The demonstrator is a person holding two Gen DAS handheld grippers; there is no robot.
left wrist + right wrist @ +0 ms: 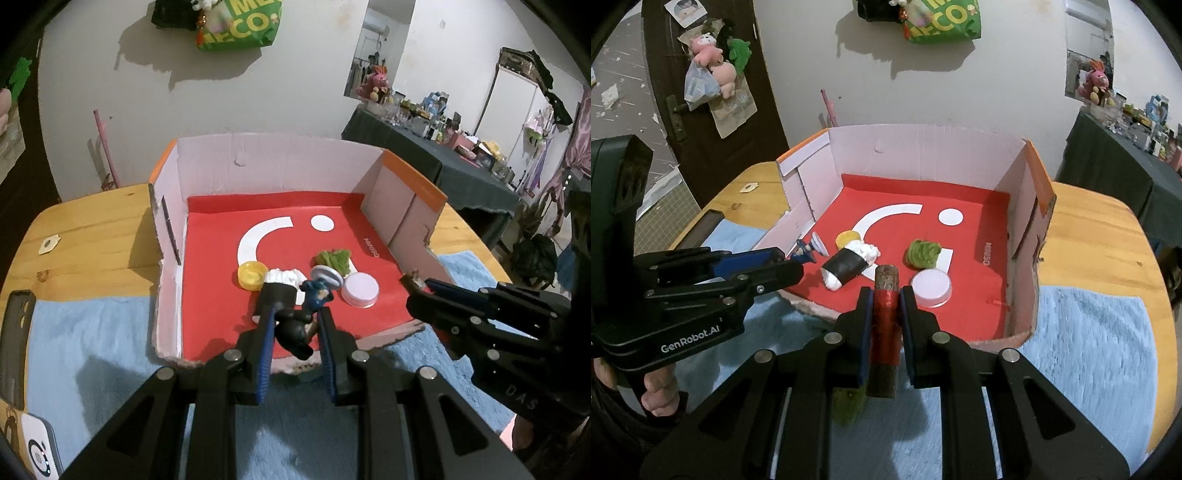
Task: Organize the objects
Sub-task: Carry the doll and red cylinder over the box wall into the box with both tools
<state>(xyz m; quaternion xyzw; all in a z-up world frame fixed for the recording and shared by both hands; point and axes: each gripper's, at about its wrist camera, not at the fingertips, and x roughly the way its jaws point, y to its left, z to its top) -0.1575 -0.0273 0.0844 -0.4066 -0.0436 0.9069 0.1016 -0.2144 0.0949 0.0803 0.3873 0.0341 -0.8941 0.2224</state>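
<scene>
My left gripper (297,309) is shut on a small black-and-blue toy figure (295,332) with a grey suction disc, held over the near edge of an open cardboard box (280,166). On the box's red floor lie a yellow disc (251,275), a black-and-white roll (849,264), a green fuzzy ball (923,253) and a pale round lid (931,286). My right gripper (886,295) is shut on a brown stick wrapped in red tape (884,317), also above the box's near edge. Each gripper shows in the other's view: the left gripper (790,258) and the right gripper (412,282).
The box (923,155) stands on a wooden table (88,229) with a blue towel (1089,350) in front. A dark phone case (16,332) and a white gadget (37,446) lie at the left. A green fuzzy thing (847,404) lies under my right gripper.
</scene>
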